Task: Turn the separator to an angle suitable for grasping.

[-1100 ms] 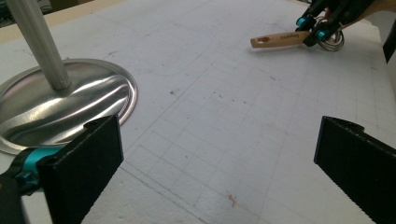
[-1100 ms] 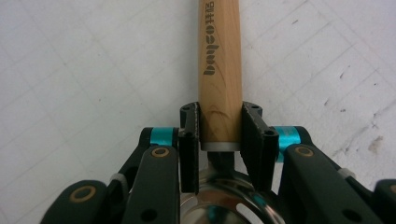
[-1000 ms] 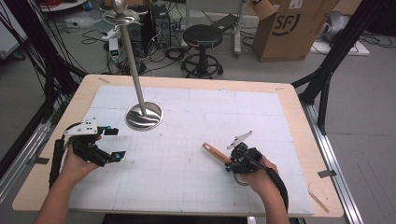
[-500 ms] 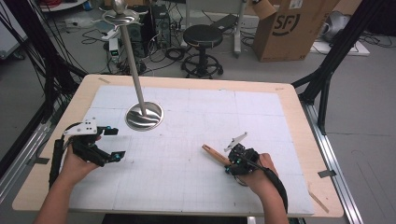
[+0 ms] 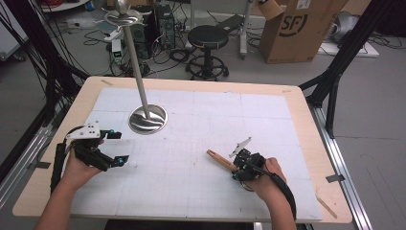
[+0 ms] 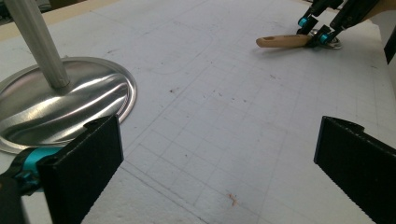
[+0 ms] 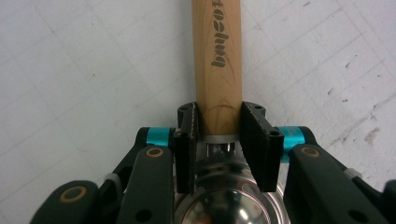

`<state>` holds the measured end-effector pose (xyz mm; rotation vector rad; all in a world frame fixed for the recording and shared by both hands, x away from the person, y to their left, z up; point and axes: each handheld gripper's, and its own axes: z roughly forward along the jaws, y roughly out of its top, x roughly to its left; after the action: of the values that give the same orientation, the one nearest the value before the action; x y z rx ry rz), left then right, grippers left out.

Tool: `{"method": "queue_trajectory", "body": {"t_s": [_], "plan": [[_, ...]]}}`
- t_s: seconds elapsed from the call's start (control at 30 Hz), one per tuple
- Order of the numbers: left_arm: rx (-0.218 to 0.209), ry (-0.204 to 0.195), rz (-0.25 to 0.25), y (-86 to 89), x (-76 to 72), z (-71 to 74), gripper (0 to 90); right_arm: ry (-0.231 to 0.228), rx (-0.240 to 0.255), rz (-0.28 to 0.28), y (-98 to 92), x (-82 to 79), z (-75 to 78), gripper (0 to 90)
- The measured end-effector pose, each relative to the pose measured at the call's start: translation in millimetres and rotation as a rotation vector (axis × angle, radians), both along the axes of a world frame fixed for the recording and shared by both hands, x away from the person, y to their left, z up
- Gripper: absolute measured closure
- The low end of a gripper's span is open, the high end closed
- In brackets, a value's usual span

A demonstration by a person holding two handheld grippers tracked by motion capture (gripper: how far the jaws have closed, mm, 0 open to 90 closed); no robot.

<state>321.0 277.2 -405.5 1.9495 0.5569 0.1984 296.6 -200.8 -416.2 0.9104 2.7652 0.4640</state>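
A utensil with a light wooden handle (image 5: 218, 159) (image 7: 217, 56) lies on the white grid mat (image 5: 201, 124), right of centre. Its shiny steel bowl (image 7: 229, 205) sits under my right gripper (image 5: 239, 165) (image 7: 219, 116). That gripper's jaws have just been closing, and both pads (image 7: 187, 126) press the handle's sides where it meets the steel. In the left gripper view, the right gripper (image 6: 322, 28) and the handle (image 6: 280, 42) show far off. My left gripper (image 5: 119, 147) (image 6: 215, 163) rests open at the mat's left, with bare mat between its jaws.
A steel stand with a round base (image 5: 148, 119) (image 6: 60, 107) and a tall pole (image 5: 136, 62) rises just beyond the left gripper. The mat lies on a wooden table (image 5: 301, 115). A stool (image 5: 207, 38) and a cardboard box (image 5: 297, 28) stand on the floor behind.
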Motion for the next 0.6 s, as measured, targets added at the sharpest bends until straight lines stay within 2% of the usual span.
{"method": "queue_trajectory", "body": {"t_s": [0.1,0.23,0.4,0.5,0.6], "plan": [[-0.004,0.000,0.000,0.4,-0.5,0.6,1.9,-0.006,-0.016,-0.006,2.3,0.1,0.6,68.6],[-0.010,-0.001,0.003,1.6,-0.3,0.9,1.8,0.002,-0.002,-0.006,0.5,0.5,1.0,68.8],[-0.010,0.002,0.001,0.8,0.3,0.0,1.8,0.002,0.040,-0.003,-4.5,1.5,2.4,68.8],[-0.011,0.002,0.002,1.3,0.4,0.2,1.8,-0.003,0.090,-0.003,-5.5,0.3,6.5,68.8],[-0.015,0.001,0.006,1.3,-0.2,0.7,1.8,-0.035,0.133,0.009,-6.7,-0.8,12.0,68.8]]}}
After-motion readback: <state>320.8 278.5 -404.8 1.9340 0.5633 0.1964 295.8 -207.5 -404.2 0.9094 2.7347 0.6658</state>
